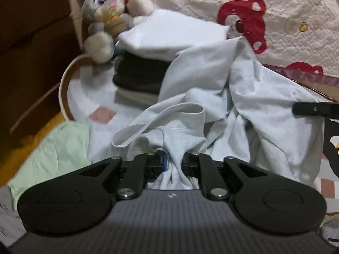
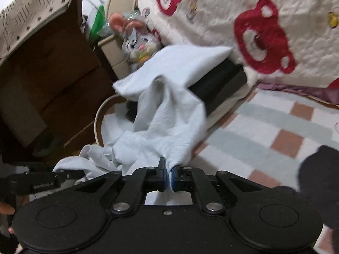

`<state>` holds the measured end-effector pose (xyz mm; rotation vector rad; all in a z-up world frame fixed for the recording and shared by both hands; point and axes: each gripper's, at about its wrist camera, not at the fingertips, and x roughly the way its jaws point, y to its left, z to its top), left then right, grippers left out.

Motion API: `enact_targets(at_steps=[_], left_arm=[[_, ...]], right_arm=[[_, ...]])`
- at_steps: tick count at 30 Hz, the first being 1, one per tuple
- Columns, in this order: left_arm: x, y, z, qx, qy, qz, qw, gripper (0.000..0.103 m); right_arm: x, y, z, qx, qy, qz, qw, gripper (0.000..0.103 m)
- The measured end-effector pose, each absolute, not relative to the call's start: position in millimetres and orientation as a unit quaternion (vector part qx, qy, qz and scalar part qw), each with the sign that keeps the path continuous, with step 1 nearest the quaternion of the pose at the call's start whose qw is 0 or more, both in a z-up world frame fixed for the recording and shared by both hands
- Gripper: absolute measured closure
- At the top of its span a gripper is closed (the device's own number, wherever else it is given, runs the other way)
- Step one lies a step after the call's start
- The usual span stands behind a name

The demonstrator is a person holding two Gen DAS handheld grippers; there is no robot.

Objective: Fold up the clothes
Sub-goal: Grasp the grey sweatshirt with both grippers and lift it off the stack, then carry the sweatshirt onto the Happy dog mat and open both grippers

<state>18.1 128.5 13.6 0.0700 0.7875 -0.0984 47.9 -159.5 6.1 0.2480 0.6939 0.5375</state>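
A pale grey-blue garment (image 1: 250, 97) hangs crumpled over the checked bed cover (image 2: 275, 127). My left gripper (image 1: 174, 159) is shut on a bunched part of it just below the collar (image 1: 169, 114). My right gripper (image 2: 168, 173) is shut on another edge of the same garment (image 2: 169, 118), which stretches away from it toward the stack. The right gripper's finger shows at the right edge of the left wrist view (image 1: 313, 109); the left gripper shows at the lower left of the right wrist view (image 2: 42, 183).
A stack of folded clothes (image 1: 148, 72), white on top and dark below, stands behind the garment. A plush rabbit (image 1: 106, 14) lies beside it. A white quilt with red bears (image 2: 264, 31) covers the back. A pale green cloth (image 1: 53, 152) lies at left. Brown cabinet (image 2: 48, 80) at left.
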Motion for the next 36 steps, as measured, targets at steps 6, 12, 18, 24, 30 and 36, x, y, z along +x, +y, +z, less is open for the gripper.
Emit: enact_targets(at_steps=[6, 12, 18, 24, 30, 36], left_arm=[[14, 79, 43, 0.054, 0.37, -0.076, 0.924, 0.094], [4, 29, 83, 0.061, 0.332, -0.093, 0.937, 0.094], [-6, -34, 127, 0.075, 0.263, -0.135, 0.952, 0.095], [-3, -102, 156, 0.085, 0.175, -0.181, 0.964, 0.095], [83, -122, 98, -0.063, 0.231, -0.195, 0.951, 0.031], [84, -128, -11, -0.014, 0.37, -0.197, 0.908, 0.031]], right_arm=[[20, -207, 34, 0.067, 0.321, 0.225, 0.918, 0.097], [0, -273, 74, 0.07, 0.296, 0.171, 0.937, 0.098], [-33, -345, 104, 0.064, 0.279, 0.133, 0.949, 0.097], [-52, -435, 122, 0.099, 0.243, 0.12, 0.957, 0.097], [-28, -518, 75, 0.095, 0.234, -0.041, 0.967, 0.02], [-17, -551, 31, 0.171, 0.323, -0.1, 0.926, 0.023]])
